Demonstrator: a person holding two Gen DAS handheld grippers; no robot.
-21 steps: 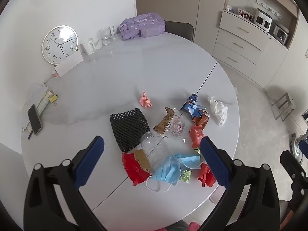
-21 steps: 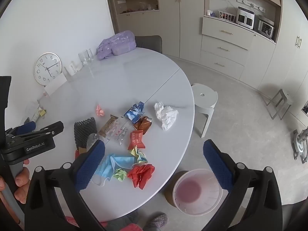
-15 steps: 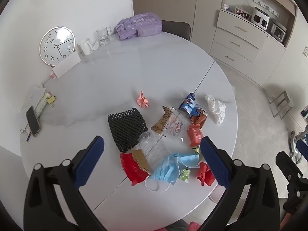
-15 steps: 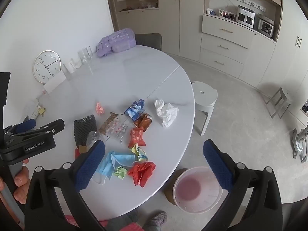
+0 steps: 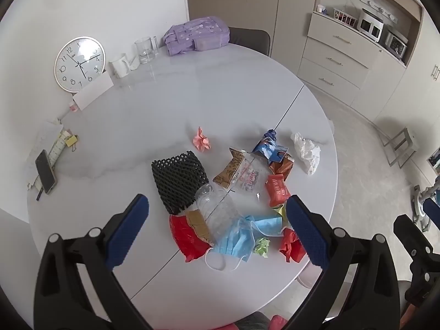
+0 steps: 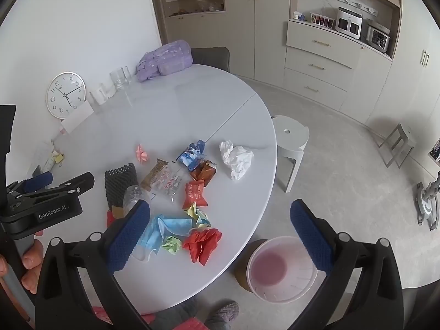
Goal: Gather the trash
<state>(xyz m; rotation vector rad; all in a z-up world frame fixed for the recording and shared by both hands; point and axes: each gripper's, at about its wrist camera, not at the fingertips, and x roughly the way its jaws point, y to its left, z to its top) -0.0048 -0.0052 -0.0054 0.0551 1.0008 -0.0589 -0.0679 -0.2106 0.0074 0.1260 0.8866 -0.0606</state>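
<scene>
Both claws hang above the near edge of the round white worktop, each spread wide and holding nothing. The left claw frames the trash pile in its own view; the right claw sits over the worktop's edge, with the pink-lined bin on the floor just below and to the right of it. In the right wrist view the left tool's black body reads "GenRobot.AI".

The trash lies clustered on the near half of the worktop: a black mesh sleeve, a clear plastic bottle lying on its side against it, a blue face mask, a red wrapper partly under the bottle, a crumpled green paper, crumpled red paper, and a small red packet with white print too small to read. A clear bag with red lettering overlaps a brown snack wrapper; the lettering looks like Chinese characters, though I can't make it out. Further off sit a blue wrapper, a white tissue wad and a pink paper scrap, apart from the rest.

At the far side, a wall clock with numerals 1–12 leans against the wall, near a purple backpack.
</scene>
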